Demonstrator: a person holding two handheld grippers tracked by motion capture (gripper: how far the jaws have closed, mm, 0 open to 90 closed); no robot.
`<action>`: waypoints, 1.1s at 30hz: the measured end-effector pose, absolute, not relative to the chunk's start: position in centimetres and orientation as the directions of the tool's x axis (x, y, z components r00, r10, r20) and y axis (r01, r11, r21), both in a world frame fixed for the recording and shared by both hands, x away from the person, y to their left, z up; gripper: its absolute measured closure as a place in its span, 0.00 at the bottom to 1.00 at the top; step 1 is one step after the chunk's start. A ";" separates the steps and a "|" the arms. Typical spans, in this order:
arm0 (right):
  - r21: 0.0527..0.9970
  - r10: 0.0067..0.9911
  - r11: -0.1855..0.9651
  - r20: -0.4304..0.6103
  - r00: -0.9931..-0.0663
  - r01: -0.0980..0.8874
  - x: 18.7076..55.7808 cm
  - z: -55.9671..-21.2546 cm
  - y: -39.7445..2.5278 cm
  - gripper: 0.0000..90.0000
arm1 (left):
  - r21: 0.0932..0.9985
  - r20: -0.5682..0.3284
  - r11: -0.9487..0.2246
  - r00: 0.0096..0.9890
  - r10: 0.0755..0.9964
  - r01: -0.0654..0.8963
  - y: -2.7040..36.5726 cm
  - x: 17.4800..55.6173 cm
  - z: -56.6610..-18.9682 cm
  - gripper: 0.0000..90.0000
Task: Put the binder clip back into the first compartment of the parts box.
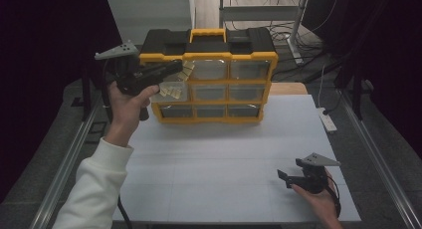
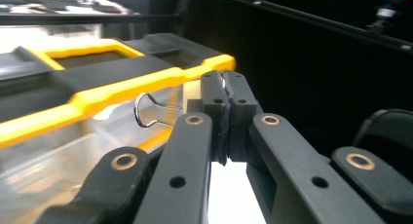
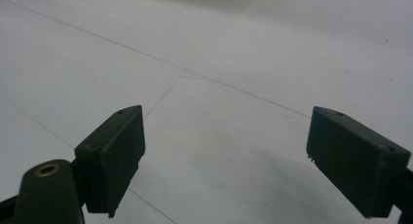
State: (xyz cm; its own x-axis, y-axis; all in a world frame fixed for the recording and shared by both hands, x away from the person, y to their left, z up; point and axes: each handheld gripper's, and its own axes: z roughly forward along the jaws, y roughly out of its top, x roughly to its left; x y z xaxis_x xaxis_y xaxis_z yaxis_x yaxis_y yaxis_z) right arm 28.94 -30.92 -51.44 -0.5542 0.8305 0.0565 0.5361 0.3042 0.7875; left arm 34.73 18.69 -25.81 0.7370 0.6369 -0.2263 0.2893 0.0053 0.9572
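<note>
A yellow and black organiser box (image 1: 209, 47) with clear drawers stands upright at the back of the white table (image 1: 224, 149). A hand holds my left gripper (image 1: 178, 66) up at the box's top left drawer (image 1: 174, 74). In the left gripper view its jaws are pressed together (image 2: 224, 80), and the wire handle of a binder clip (image 2: 146, 109) sticks out to their left in front of the yellow rim (image 2: 122, 90). My right gripper (image 1: 282, 175) lies low over the table at the front right. It is open (image 3: 224, 151), with bare white table between its fingers.
Pale items (image 1: 171, 92) lie in the left drawers of the box. A white power strip (image 1: 328, 120) sits at the table's right edge. Metal rails (image 1: 69, 159) run along both sides, and cables (image 1: 298, 40) lie on the floor behind.
</note>
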 end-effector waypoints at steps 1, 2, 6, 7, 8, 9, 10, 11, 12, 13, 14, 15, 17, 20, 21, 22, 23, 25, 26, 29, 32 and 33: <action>0.788 0.830 0.306 0.053 -0.555 0.534 28.9 -51.4 -30.9 0.16 | 0.955 -0.225 0.003 0.721 0.655 0.295 18.9 35.1 -25.9 0.98; 0.788 0.830 0.306 0.053 -0.555 0.534 28.9 -51.4 -30.9 0.16 | 0.955 -0.225 0.003 0.721 0.655 0.295 18.9 35.1 -25.9 0.98; 0.788 0.833 0.304 0.053 -0.551 0.535 28.9 -51.4 -31.0 0.16 | 0.946 -0.220 -0.010 0.665 0.713 0.324 19.9 36.6 -26.7 0.98; 0.788 0.833 0.304 0.053 -0.550 0.536 28.9 -51.4 -31.0 0.16 | 0.944 -0.217 -0.012 0.651 0.728 0.329 20.1 36.8 -26.8 0.98; 0.787 0.835 0.305 0.050 -0.548 0.536 28.9 -51.4 -31.0 0.16 | 0.943 -0.217 -0.011 0.636 0.741 0.333 20.3 37.1 -27.1 0.98; 0.787 0.835 0.305 0.050 -0.549 0.536 28.9 -51.4 -31.0 0.16 | 0.942 -0.216 -0.009 0.627 0.749 0.336 20.6 37.3 -27.2 0.98; 0.787 0.834 0.307 0.049 -0.549 0.536 28.9 -51.4 -31.0 0.16 | 0.941 -0.219 -0.005 0.618 0.755 0.340 20.8 37.4 -27.3 0.98; 0.787 0.832 0.307 0.051 -0.552 0.535 28.9 -51.5 -31.0 0.16 | 0.940 -0.219 -0.004 0.610 0.761 0.342 21.0 37.5 -27.4 0.98; 0.787 0.831 0.307 0.051 -0.553 0.535 28.9 -51.5 -31.0 0.16 | 0.938 -0.220 -0.004 0.602 0.767 0.347 21.1 37.7 -27.6 0.98; 0.787 0.831 0.307 0.051 -0.553 0.534 28.9 -51.5 -31.0 0.16 | 0.936 -0.213 -0.012 0.593 0.777 0.352 21.1 37.9 -27.7 0.98; 0.788 0.831 0.306 0.053 -0.553 0.534 28.9 -51.4 -31.0 0.16 | 0.935 -0.209 -0.014 0.582 0.786 0.354 21.1 38.0 -27.9 0.97; 0.788 0.831 0.306 0.052 -0.553 0.534 28.9 -51.4 -31.0 0.16 | 0.938 -0.204 -0.009 0.576 0.792 0.345 21.1 38.0 -28.0 0.94; 0.788 0.831 0.306 0.052 -0.554 0.534 28.9 -51.4 -31.0 0.16 | 0.949 -0.184 -0.004 0.561 0.807 0.316 21.0 38.0 -28.1 0.73; 0.790 0.830 0.304 0.055 -0.556 0.533 28.9 -51.4 -31.0 0.16 | 0.951 -0.170 -0.022 0.582 0.795 0.308 20.8 37.4 -28.1 0.46; 0.790 0.831 0.303 0.055 -0.554 0.534 28.9 -51.4 -31.0 0.16 | 0.952 -0.166 -0.028 0.591 0.789 0.305 20.8 37.2 -28.1 0.40; 0.790 0.831 0.302 0.056 -0.554 0.534 28.9 -51.4 -31.1 0.16 | 0.952 -0.165 -0.033 0.600 0.783 0.304 20.8 36.9 -28.2 0.35; 0.790 0.831 0.302 0.056 -0.553 0.534 28.9 -51.4 -31.1 0.16 | 0.953 -0.164 -0.036 0.609 0.776 0.302 20.8 36.6 -28.2 0.33; 0.790 0.831 0.303 0.055 -0.554 0.533 28.9 -51.4 -31.1 0.16 | 0.954 -0.150 -0.055 0.630 0.762 0.294 20.8 35.9 -28.5 0.30; 0.789 0.831 0.305 0.054 -0.554 0.534 28.9 -51.4 -31.0 0.16 | 0.954 -0.144 -0.064 0.637 0.758 0.292 20.7 35.5 -28.7 0.29; 0.789 0.831 0.306 0.052 -0.553 0.533 28.9 -51.4 -31.0 0.16 | 0.955 -0.131 -0.084 0.661 0.739 0.283 20.6 34.2 -29.3 0.26; 0.788 0.833 0.306 0.051 -0.552 0.534 28.9 -51.4 -31.0 0.16 | 0.956 -0.124 -0.098 0.680 0.722 0.278 20.4 33.2 -30.0 0.25; 0.789 0.833 0.306 0.050 -0.552 0.533 28.9 -51.3 -31.0 0.16 | 0.956 -0.128 -0.098 0.691 0.712 0.278 20.4 32.7 -30.3 0.25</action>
State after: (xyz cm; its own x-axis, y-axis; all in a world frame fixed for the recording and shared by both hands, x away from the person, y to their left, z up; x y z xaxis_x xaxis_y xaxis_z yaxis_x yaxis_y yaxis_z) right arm 28.86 -31.01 -51.35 -0.5516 0.8326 0.0498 0.5334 0.3062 0.7885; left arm 32.69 20.36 -30.28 0.6907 0.7117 -0.1278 0.2780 -0.0982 0.9555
